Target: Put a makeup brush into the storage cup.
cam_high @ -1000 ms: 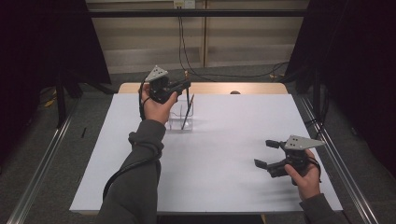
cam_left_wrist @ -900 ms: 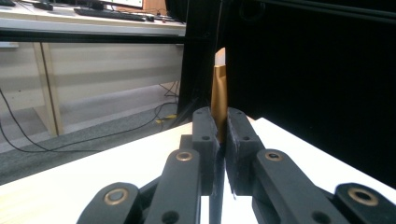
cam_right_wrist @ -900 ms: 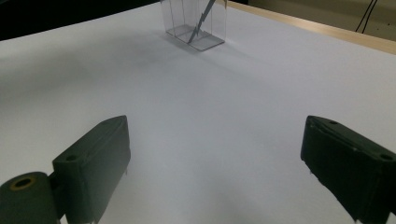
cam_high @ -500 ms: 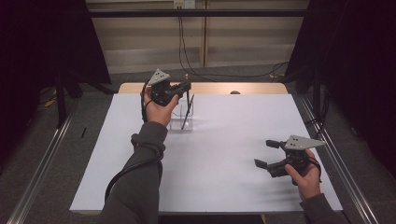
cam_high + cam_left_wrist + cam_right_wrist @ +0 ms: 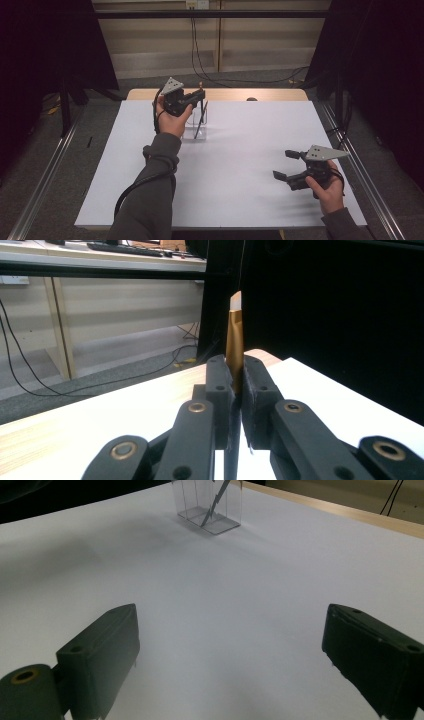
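Both grippers were over the white table. Left gripper was clamped on a gold-ended pen, held upright above the clear holder at the far side. Right gripper hovered near the right edge, jaws wide apart, holding nothing.

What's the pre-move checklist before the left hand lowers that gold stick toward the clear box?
1. Left gripper jaws clamped on the gold stick: ok.
2. Stick upright in the jaws: ok.
3. Clear box standing upright on the white table: ok.
4. Thin dark rod already leaning inside the box; room beside it: cannot tell.
5. Right gripper open, resting well away from the box: ok.
6. Stick's lower end lined up over the box opening: cannot tell.
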The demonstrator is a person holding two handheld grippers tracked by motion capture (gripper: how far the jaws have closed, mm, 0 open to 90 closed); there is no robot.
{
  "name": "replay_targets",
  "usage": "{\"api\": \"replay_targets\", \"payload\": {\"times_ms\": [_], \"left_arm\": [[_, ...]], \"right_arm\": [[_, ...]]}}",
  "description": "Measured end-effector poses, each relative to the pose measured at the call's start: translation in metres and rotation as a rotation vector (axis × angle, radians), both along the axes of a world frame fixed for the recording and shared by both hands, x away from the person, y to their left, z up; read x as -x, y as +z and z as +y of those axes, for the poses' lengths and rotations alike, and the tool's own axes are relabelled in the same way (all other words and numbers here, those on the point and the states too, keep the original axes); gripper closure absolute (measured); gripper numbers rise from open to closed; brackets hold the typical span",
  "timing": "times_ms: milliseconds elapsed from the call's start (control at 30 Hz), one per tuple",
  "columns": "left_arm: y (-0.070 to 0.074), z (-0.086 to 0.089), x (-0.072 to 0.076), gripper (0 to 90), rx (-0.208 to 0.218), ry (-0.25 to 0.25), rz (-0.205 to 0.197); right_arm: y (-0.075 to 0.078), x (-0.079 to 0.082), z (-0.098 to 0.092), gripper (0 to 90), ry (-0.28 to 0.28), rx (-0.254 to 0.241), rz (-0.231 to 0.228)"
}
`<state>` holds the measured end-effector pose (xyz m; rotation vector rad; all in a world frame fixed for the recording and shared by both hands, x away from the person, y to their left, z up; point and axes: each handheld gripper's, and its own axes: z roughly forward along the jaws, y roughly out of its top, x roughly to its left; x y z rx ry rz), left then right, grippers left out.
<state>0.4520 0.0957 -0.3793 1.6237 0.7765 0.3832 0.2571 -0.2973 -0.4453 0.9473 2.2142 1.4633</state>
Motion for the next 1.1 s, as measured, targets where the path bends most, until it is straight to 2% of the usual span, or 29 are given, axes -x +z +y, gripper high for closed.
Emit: {"api": "replay_targets", "payload": {"times_ms": [100, 167, 233, 333, 367, 400, 500, 533, 667, 767, 800, 900, 1100], "left_arm": [[-0.002, -0.001, 0.000, 83.5, -0.009, -0.004, 0.002], [-0.002, -0.002, 0.002, 83.5, 0.002, 0.011, 0.006], [-0.003, -0.003, 0.002, 83.5, -0.011, 0.015, -0.003], [-0.005, -0.004, 0.003, 83.5, -0.003, 0.014, -0.001], [-0.005, -0.002, 0.003, 83.5, -0.023, -0.001, -0.004], [-0.006, -0.004, 0.003, 83.5, -0.017, 0.013, -0.003], [-0.008, -0.005, 0.005, 83.4, -0.017, 0.017, 0.002], [-0.009, -0.005, 0.005, 83.4, -0.003, 0.010, 0.001], [-0.011, -0.006, 0.006, 83.4, -0.014, 0.018, 0.002], [-0.013, -0.004, 0.006, 83.4, -0.017, 0.002, 0.005], [-0.014, -0.005, 0.006, 83.4, -0.020, 0.017, 0.008], [-0.016, -0.005, 0.006, 83.3, -0.002, 0.009, 0.005], [-0.017, -0.005, 0.007, 83.3, -0.009, 0.005, 0.016]], "right_arm": [[0.000, 0.000, 0.000, 7.7, 0.001, -0.002, 0.003], [0.000, 0.001, 0.000, 7.7, -0.001, -0.001, -0.001], [0.001, 0.001, 0.000, 7.7, 0.001, -0.003, 0.000], [0.000, 0.001, -0.001, 7.7, 0.003, -0.003, 0.002], [0.000, 0.001, -0.001, 7.7, 0.003, -0.003, 0.002], [0.000, 0.001, -0.001, 7.7, 0.002, -0.003, 0.000], [0.001, 0.002, -0.001, 7.7, 0.002, -0.005, 0.001], [0.001, 0.002, -0.001, 7.7, 0.002, -0.004, 0.000], [0.001, 0.002, 0.000, 7.7, 0.004, -0.002, -0.002], [0.001, 0.001, 0.000, 7.7, 0.005, -0.003, -0.006], [0.001, 0.001, 0.000, 7.7, 0.004, -0.004, -0.006], [0.000, 0.002, 0.000, 7.8, 0.003, -0.003, 0.001], [0.001, 0.002, 0.000, 7.7, 0.005, -0.003, -0.002]]}}
